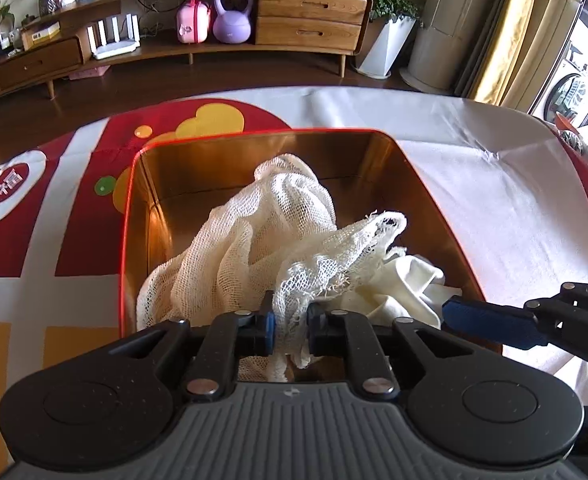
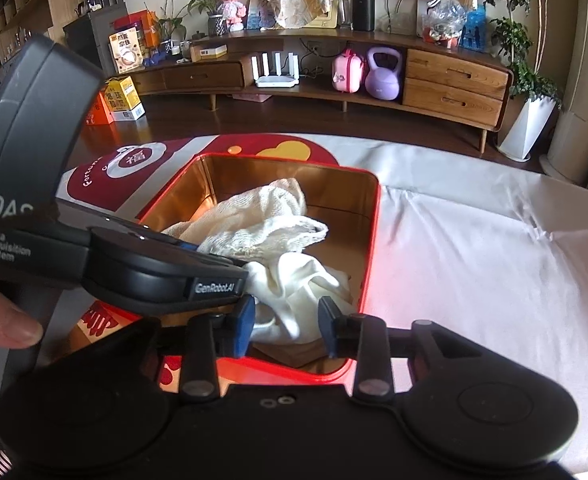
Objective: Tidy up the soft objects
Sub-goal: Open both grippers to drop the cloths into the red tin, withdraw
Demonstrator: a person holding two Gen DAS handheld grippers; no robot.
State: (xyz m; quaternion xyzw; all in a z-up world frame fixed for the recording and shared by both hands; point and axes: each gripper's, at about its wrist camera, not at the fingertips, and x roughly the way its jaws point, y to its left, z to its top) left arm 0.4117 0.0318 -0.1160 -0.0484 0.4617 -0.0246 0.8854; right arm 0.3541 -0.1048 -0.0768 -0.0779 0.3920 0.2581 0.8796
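Observation:
A red tin box [image 1: 253, 133] with a golden inside stands on the table. In it lie a cream gauze cloth [image 1: 253, 240] and a smooth white cloth [image 1: 398, 284]. My left gripper [image 1: 290, 326] sits low over the box's near end, shut on a bunched fold of the gauze. In the right wrist view the box [image 2: 374, 240] holds the gauze [image 2: 261, 216] behind the white cloth [image 2: 298, 280]. My right gripper [image 2: 286, 326] stands open over the near rim, with the white cloth lying between and below its fingers. The left gripper's body [image 2: 153, 268] hides the box's left side.
A white tablecloth [image 1: 494, 200] covers the table right of the box; a red patterned cloth [image 1: 33, 220] lies to its left. One blue finger of the right gripper [image 1: 490, 326] reaches in beside the box's right wall. A person's thumb [image 2: 9, 324] shows at the left edge.

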